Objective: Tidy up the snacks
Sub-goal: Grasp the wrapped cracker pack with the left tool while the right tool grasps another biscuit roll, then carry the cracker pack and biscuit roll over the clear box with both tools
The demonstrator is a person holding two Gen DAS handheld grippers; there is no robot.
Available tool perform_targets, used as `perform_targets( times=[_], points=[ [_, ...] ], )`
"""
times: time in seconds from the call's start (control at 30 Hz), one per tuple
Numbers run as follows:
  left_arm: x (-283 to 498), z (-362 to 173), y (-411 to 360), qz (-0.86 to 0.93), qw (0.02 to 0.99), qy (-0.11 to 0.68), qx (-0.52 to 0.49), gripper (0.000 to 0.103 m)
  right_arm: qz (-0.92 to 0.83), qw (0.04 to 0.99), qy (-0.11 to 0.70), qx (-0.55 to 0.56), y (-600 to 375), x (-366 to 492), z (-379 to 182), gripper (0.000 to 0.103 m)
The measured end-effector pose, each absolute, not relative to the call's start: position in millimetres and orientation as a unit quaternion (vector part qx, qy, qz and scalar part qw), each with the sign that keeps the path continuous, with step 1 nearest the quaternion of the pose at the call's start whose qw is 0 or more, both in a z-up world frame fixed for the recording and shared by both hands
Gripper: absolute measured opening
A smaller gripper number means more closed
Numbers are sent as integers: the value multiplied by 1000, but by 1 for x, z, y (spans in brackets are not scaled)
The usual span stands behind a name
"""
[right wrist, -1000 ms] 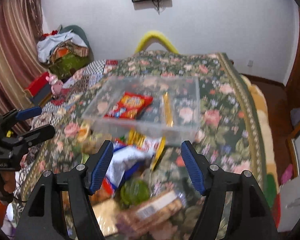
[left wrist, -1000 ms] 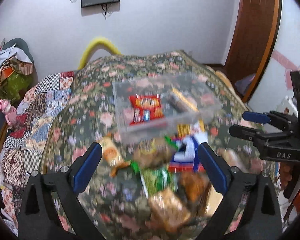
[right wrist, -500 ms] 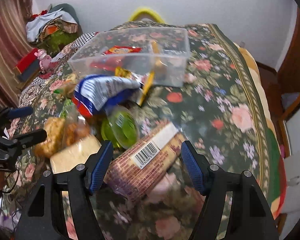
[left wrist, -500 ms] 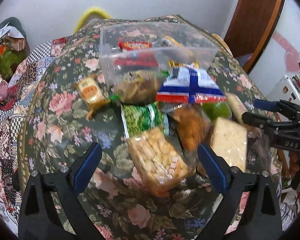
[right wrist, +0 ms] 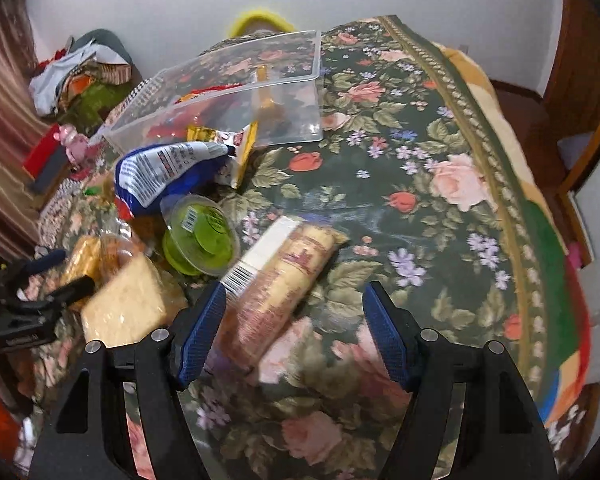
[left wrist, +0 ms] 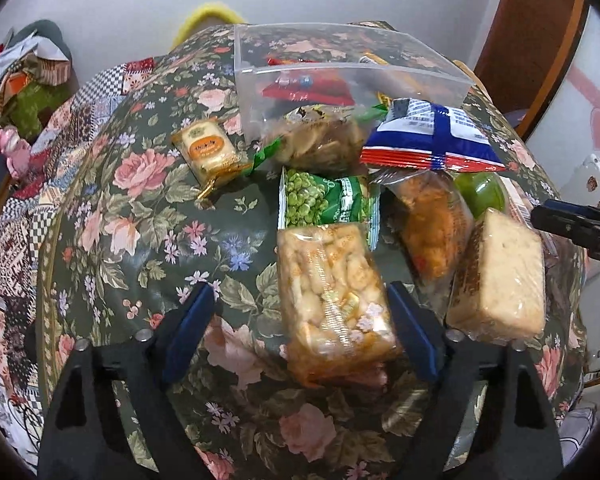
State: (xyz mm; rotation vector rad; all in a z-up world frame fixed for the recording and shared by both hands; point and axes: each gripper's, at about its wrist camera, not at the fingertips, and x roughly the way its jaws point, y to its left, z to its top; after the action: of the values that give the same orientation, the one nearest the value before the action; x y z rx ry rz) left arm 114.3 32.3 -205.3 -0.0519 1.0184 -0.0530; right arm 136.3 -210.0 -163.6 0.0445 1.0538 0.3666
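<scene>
Left fingers (left wrist: 412, 336) closing, straddling clear cracker pack (left wrist: 332, 300).

Snacks (left wrist: 332, 296) before bin (left wrist: 340, 76)

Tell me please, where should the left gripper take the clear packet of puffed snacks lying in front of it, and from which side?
Grip the snack packet across its two long sides, near the middle, coming down from above. It lies flat on the floral cloth with its length running away from the left gripper, so its narrow width probably fits between the fingers. Their jaws have just been closing, the packet between them but not yet pinched.
</scene>
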Motion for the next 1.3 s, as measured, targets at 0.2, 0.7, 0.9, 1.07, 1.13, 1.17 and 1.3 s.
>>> perform_targets(
  times=[0.2, 0.7, 0.9, 1.07, 1.13, 1.17, 1.3],
  points=[
    [116, -210, 28, -59, 867, 493, -40, 60, 185, 836, 517, 18, -188, 146, -177, 68],
    [109, -201, 27, -54, 877, 476, -27, 45, 150, 848, 508, -9, -219, 149, -180, 46],
    [104, -184, 32, -50, 887, 458, -32, 45, 158, 851, 500, -3, -214, 155, -179, 43],
    [104, -161, 40, -44, 900, 432, -41, 45, 160, 863, 479, 7, -215, 154, -164, 43],
    [107, -152, 42, -43, 904, 423, -45, 45, 160, 870, 466, 8, -215, 154, -153, 43],
    [109, -147, 44, -42, 907, 417, -46, 45, 160, 874, 459, 8, -215, 154, -148, 43],
    [122, -128, 47, -38, 916, 396, -47, 45, 167, 887, 429, 13, -213, 159, -124, 43]
  ],
)
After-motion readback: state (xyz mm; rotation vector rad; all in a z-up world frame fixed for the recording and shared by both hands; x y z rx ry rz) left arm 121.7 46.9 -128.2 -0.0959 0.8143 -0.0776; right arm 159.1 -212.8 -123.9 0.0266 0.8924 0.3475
